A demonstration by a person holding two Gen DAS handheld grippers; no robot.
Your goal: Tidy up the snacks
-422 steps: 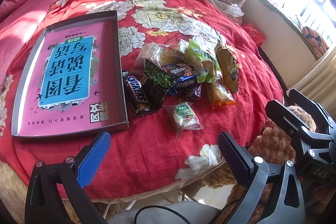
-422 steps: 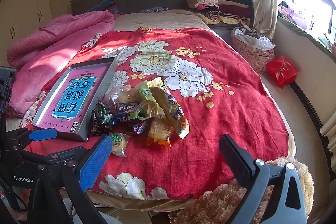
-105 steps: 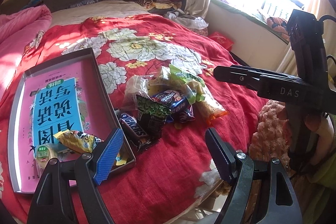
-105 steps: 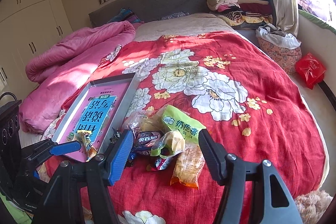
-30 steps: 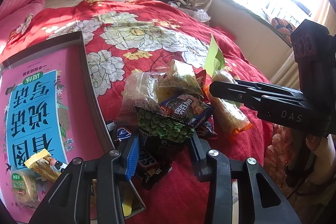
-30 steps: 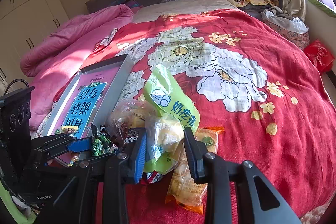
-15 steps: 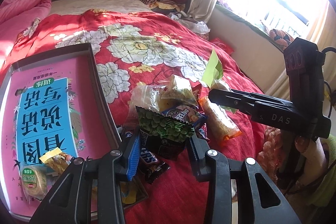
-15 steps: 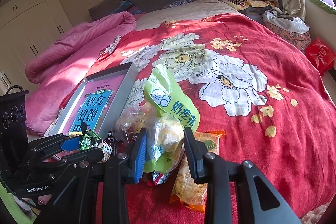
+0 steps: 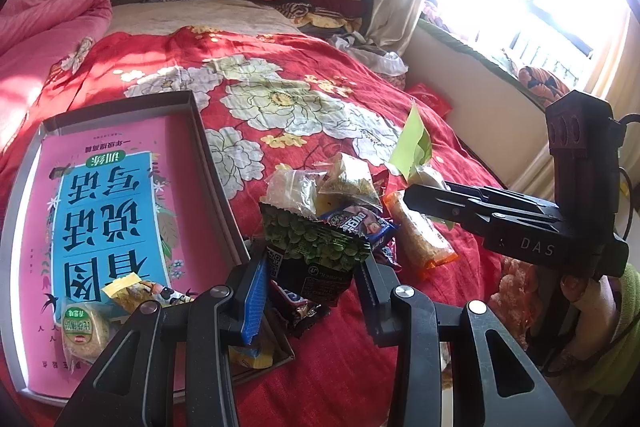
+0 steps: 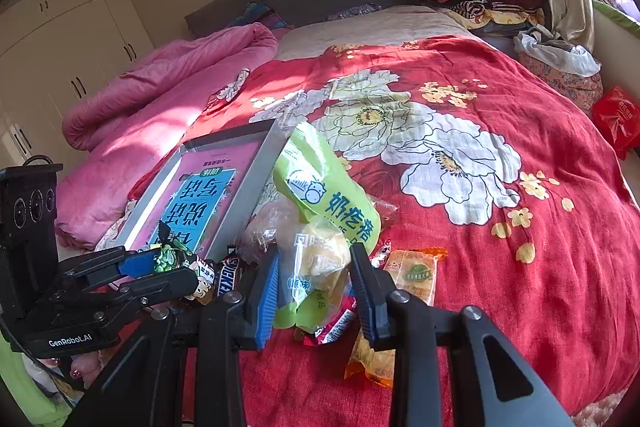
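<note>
The green-pea snack packet (image 9: pixel 316 247) is clamped in the left hand-held gripper (image 9: pixel 312 283), lifted over the snack pile (image 9: pixel 352 195) near the bed's (image 9: pixel 280 75) front edge. The right hand-held gripper (image 10: pixel 316 287) pinches a lime-green bag (image 10: pixel 328 199). Beside them lies the tray (image 9: pixel 208 143), with two snacks in its near corner.

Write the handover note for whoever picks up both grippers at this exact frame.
Left gripper: shut on the green pea packet.
Right gripper: shut on the light green bag.
Tray: holds a round cake, a yellow packet and another yellow item at its near corner.
Left to do: both held packets into the tray, then the pile on the red bedspread: Snickers bar, orange packet, clear bags.
</note>
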